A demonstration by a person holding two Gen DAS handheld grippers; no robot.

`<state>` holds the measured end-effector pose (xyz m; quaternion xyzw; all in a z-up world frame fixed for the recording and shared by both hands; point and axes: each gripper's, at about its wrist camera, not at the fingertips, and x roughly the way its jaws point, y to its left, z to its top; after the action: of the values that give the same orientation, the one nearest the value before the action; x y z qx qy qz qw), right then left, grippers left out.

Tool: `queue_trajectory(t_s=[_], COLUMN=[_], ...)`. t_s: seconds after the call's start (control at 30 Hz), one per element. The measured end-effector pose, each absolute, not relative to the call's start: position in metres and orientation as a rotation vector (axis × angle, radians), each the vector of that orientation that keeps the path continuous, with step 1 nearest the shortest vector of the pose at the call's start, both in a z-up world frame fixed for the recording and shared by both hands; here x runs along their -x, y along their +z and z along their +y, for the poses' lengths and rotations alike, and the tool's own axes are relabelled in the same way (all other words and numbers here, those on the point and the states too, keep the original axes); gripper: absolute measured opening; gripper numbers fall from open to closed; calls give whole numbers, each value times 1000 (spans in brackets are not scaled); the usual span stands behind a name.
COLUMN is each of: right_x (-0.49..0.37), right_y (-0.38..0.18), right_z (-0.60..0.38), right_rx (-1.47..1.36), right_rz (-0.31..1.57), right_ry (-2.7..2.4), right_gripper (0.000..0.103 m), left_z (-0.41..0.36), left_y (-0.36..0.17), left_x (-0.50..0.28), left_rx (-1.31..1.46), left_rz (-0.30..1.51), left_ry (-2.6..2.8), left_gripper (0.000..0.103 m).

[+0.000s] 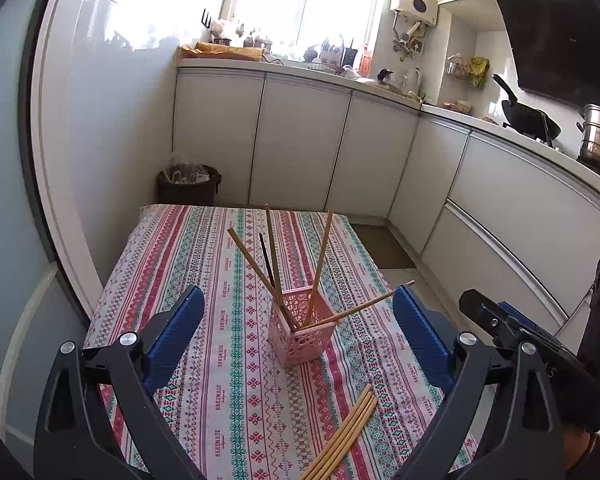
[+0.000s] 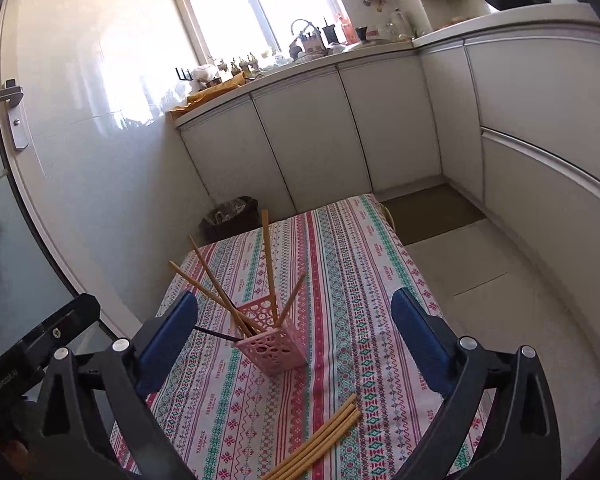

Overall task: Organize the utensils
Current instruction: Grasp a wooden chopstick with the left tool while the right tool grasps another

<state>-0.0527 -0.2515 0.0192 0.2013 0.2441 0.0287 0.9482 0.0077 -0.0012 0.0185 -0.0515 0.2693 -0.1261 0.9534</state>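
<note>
A pink perforated utensil holder (image 1: 300, 338) stands on the patterned tablecloth (image 1: 220, 380); it also shows in the right wrist view (image 2: 274, 350). Several wooden chopsticks and one dark one (image 1: 267, 260) lean out of it. A bundle of loose wooden chopsticks (image 1: 342, 440) lies on the cloth nearer me, also in the right wrist view (image 2: 320, 440). My left gripper (image 1: 298, 320) is open and empty, above the table with the holder between its fingers' line of sight. My right gripper (image 2: 294, 322) is open and empty, to the right of the left one.
The small table (image 2: 340, 240) stands in a kitchen corner. White cabinets (image 1: 300, 140) run behind and to the right. A dark bin (image 1: 188, 184) stands on the floor beyond the far left corner. A brown floor mat (image 2: 432, 212) lies to the right. A door (image 2: 40, 160) is on the left.
</note>
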Motion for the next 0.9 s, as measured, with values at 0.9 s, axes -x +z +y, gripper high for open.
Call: queue_trajectory(t_s=[0.9], right_x=[90], right_y=[-134], right_z=[-348], right_rx=[-816], right_rz=[981], right_ry=[5], right_gripper=[96], left_z=[-124], left_y=[-151], left_x=[-62], left_rx=[-234], left_rz=[1275], left_ry=[-353], left_gripper=[83])
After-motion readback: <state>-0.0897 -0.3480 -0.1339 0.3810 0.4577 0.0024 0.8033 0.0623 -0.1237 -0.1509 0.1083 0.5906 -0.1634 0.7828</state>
